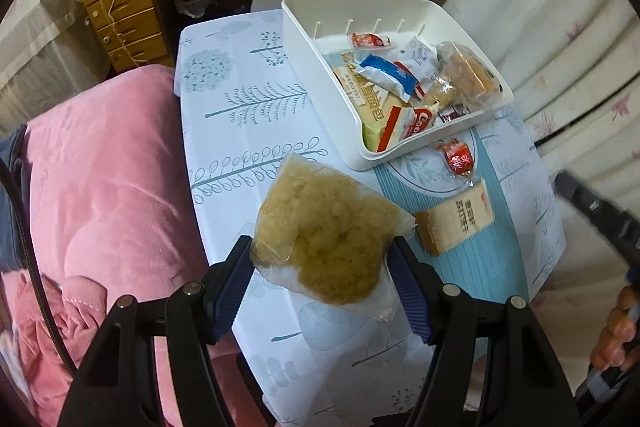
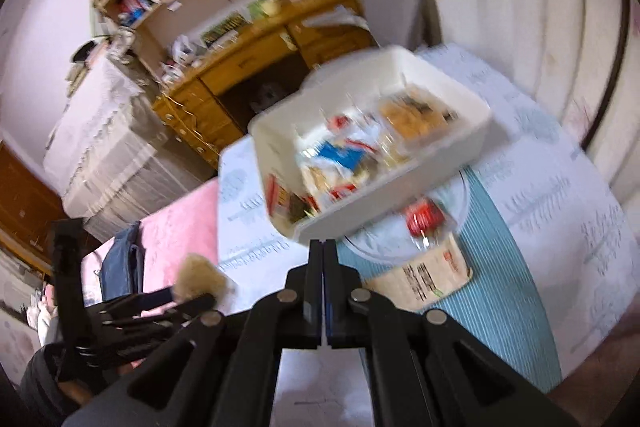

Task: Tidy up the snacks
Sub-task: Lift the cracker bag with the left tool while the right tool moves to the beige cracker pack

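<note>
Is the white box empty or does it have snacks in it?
Not empty. The white box holds many wrapped snacks piled inside.

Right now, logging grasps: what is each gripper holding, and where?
Left gripper pinches the clear crumbly snack packet by its near sides; right gripper holds nothing.

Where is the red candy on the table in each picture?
Left wrist view: the red candy lies right of centre on the table, just below the white bin's near edge and above the tan packet.
Right wrist view: the blurred red candy lies right of centre, below the white bin and above the tan packet.
Shared landmark: the white bin.
</note>
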